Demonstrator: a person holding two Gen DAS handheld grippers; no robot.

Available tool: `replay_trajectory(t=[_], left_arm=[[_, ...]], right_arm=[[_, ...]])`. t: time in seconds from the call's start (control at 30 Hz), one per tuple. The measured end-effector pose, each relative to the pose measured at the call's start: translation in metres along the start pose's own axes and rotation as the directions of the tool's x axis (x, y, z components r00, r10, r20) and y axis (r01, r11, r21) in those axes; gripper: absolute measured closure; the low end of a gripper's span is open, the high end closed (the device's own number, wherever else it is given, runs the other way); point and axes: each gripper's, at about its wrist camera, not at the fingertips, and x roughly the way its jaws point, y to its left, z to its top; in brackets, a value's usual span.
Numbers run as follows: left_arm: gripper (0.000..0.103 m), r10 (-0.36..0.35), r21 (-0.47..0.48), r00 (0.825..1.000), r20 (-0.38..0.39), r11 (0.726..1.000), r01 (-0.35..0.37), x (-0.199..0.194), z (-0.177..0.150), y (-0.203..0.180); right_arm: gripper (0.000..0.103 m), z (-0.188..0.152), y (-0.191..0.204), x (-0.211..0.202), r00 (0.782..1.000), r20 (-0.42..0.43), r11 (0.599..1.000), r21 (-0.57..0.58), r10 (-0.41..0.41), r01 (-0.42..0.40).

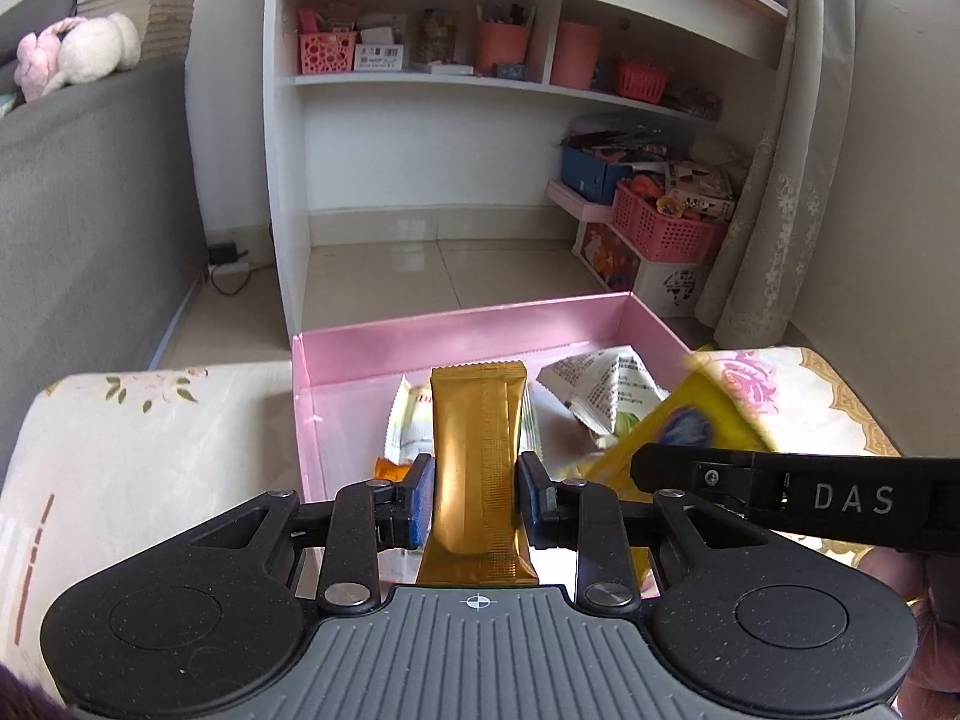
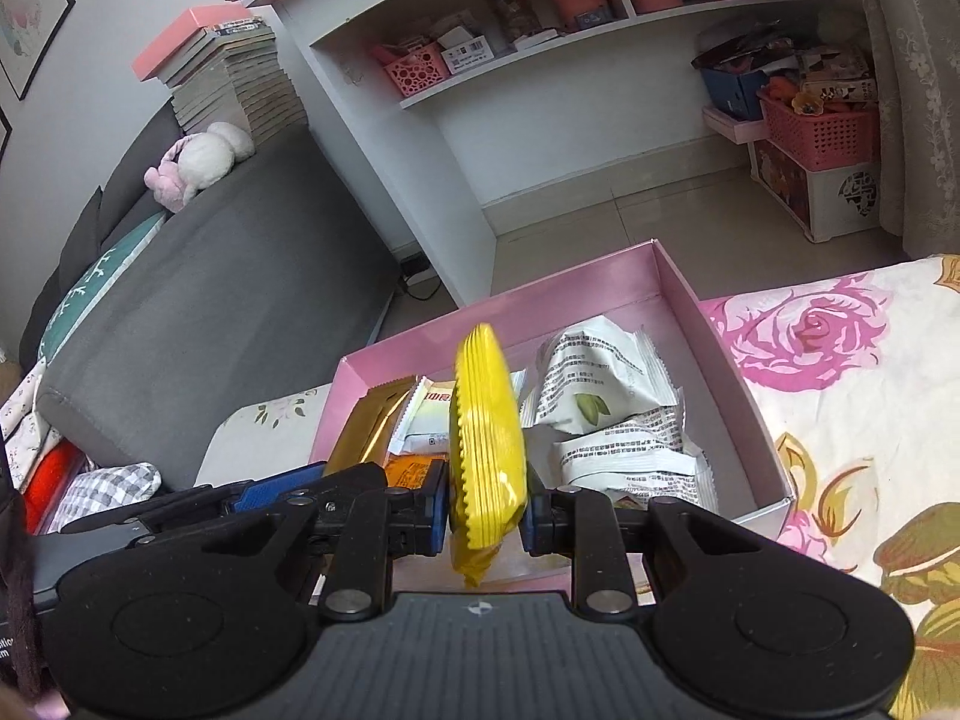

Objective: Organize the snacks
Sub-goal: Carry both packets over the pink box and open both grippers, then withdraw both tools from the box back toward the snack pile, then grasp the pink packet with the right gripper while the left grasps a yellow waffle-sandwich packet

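My left gripper (image 1: 477, 492) is shut on a gold snack packet (image 1: 477, 450) and holds it over the near end of the open pink box (image 1: 420, 336). My right gripper (image 2: 485, 516) is shut on a yellow snack packet (image 2: 486, 444), held edge-on above the same pink box (image 2: 708, 336). The yellow packet (image 1: 678, 426) and the right gripper's black body show at the right of the left wrist view. White snack packets (image 2: 600, 396) and an orange one (image 2: 411, 471) lie inside the box. The gold packet (image 2: 372, 426) also shows at the left of the right wrist view.
The box sits on a floral cloth (image 2: 840, 396) over a low surface. A grey sofa (image 1: 90, 192) with a plush toy (image 1: 78, 51) stands to the left. A white shelf unit (image 1: 480, 78) and pink baskets (image 1: 666, 228) stand behind on the tiled floor.
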Motion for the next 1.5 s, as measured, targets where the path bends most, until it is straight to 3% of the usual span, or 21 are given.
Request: replay_trajectory(t=[0.07, 0.13, 0.2, 0.3, 0.57, 0.63, 1.03, 1.2, 1.5], left_arm=[[0.073, 0.007, -0.007, 1.0, 0.011, 1.0, -0.007, -0.001, 0.0, 0.0], [0.057, 0.007, -0.014, 1.0, 0.011, 1.0, -0.007, -0.003, 0.001, 0.001], [0.045, 0.007, -0.019, 1.0, 0.014, 1.0, -0.007, -0.006, -0.002, 0.003], [0.034, 0.01, -0.021, 1.0, 0.014, 1.0, -0.009, -0.014, -0.008, 0.004], [0.029, -0.03, -0.051, 0.999, -0.011, 0.998, 0.029, -0.043, -0.031, 0.007], [0.025, -0.036, -0.055, 0.999, -0.024, 0.998, 0.035, -0.05, -0.036, 0.006], [0.021, -0.059, -0.081, 0.985, -0.164, 0.996, 0.047, -0.088, -0.078, 0.002], [0.021, -0.032, -0.052, 0.964, -0.263, 0.998, 0.019, -0.094, -0.102, -0.008], [0.021, 0.035, 0.097, 0.954, -0.297, 0.995, -0.006, -0.105, -0.132, -0.034]], right_arm=[[0.08, 0.002, -0.002, -0.002, 1.0, 0.009, 1.0, 0.016, 0.006, -0.007], [0.075, 0.003, -0.004, -0.005, 1.0, 0.021, 0.999, 0.041, 0.015, -0.016], [0.06, 0.004, -0.005, -0.009, 0.999, 0.03, 0.998, 0.053, 0.021, -0.022], [0.046, 0.001, -0.006, -0.018, 0.999, 0.047, 0.999, 0.053, 0.007, -0.01], [0.027, -0.015, -0.002, -0.048, 0.996, 0.061, 0.998, 0.016, -0.063, 0.062], [0.025, -0.02, 0.0, -0.055, 0.995, 0.06, 0.997, -0.001, -0.081, 0.081], [0.015, -0.06, 0.0, -0.085, 0.978, 0.039, 0.976, -0.067, -0.204, 0.207], [0.015, -0.071, -0.014, -0.09, 0.939, -0.004, 0.936, -0.087, -0.343, 0.342], [0.015, -0.09, -0.042, -0.081, 0.895, -0.108, 0.898, -0.136, -0.433, 0.418]])
